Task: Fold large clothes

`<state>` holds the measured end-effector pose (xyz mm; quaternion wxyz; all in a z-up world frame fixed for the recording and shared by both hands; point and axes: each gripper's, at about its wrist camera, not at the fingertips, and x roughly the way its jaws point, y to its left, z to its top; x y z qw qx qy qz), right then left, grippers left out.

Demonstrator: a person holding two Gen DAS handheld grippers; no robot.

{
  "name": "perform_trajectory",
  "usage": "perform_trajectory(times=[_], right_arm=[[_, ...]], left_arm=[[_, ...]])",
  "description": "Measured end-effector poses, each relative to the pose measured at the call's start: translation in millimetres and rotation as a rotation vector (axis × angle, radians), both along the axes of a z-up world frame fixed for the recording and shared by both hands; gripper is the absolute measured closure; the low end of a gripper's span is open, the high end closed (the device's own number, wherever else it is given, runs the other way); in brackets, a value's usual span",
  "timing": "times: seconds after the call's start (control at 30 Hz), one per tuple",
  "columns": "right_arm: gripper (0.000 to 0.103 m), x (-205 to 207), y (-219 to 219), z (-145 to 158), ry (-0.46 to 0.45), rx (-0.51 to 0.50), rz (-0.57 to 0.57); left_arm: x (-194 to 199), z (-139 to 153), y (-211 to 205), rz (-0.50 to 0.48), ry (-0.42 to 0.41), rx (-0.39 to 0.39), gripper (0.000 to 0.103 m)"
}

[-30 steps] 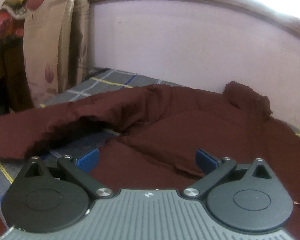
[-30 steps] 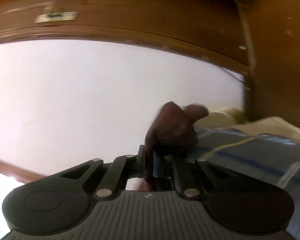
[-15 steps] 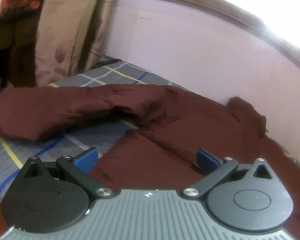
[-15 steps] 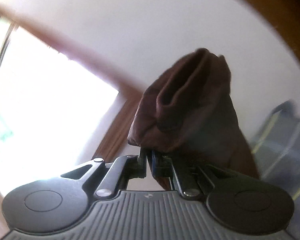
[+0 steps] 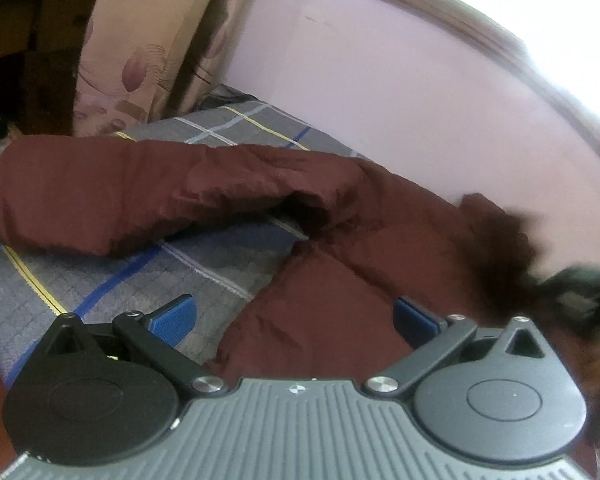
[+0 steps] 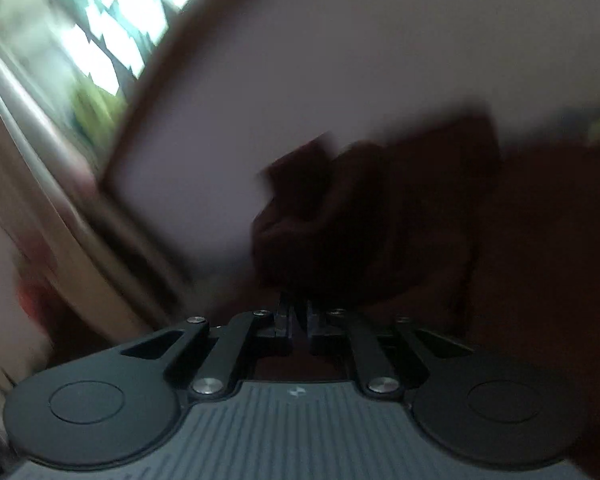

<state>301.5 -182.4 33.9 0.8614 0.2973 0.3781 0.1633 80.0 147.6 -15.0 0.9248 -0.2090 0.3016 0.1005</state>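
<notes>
Sleeve [image 5: 112, 196] shifted left across plaid bedspread [image 5: 204, 264], lilac wall [image 5: 380, 92] behind.

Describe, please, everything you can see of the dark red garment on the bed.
The maroon garment looks like a soft, slightly crinkled fabric. It lies spread on the grey checked bedspread beside the pale wall. One long sleeve stretches out flat toward the curtain. A bunched part is pinched in the right gripper, whose jaws are opening slightly around the cloth. The left gripper hangs open above the body, not gripping it.
</notes>
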Motion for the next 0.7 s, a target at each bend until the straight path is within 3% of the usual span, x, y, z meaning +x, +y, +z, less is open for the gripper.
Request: perform_trajectory(times=[0.1, 0.23, 0.27, 0.33, 0.4, 0.43, 0.5, 0.57, 0.6, 0.7], right_arm=[[0.094, -16.4, 29.7, -35.7, 0.077, -0.115, 0.05], [0.089, -33.8, 18.4, -40.6, 0.038, -0.06, 0.009], [0.083, -40.2, 12.6, -37.3, 0.02, -0.03, 0.003], [0.06, -51.6, 0.4, -28.4, -0.026, 0.031, 0.002], [0.028, -72.3, -6.2, -24.3, -0.074, 0.051, -0.001], [0.027, -81.8, -4.0, -20.0, -0.092, 0.032, 0.0], [0.027, -102.3, 6.4, -10.4, -0.127, -0.142, 0.008], [0.027, -121.9, 22.1, -13.5, -0.162, -0.436, 0.013], [0.027, -129.1, 26.4, -16.0, -0.186, -0.524, 0.021], [0.028, -142.1, 27.4, -28.2, -0.193, -0.648, 0.041]], left_arm=[[-3.2, -3.5, 3.1, -0.01, -0.001, 0.019, 0.0], [0.6, -10.1, 12.9, -0.028, 0.02, 0.017, 0.0], [0.8, -11.6, 17.2, -0.031, 0.018, 0.005, 0.0], [-0.2, -14.3, 27.2, -0.029, 0.009, -0.022, 0.0], [-0.8, -17.4, 40.5, -0.021, 0.001, -0.057, 0.0], [-1.0, -18.7, 47.0, -0.008, -0.001, -0.075, 0.0], [-3.8, -22.3, 64.2, 0.027, -0.017, -0.135, 0.0], [-8.8, -27.5, 82.9, 0.077, -0.04, -0.206, 0.0], [-12.7, -30.5, 92.0, 0.115, -0.056, -0.243, 0.0], [-19.3, -39.4, 117.7, 0.19, -0.075, -0.343, 0.001]])
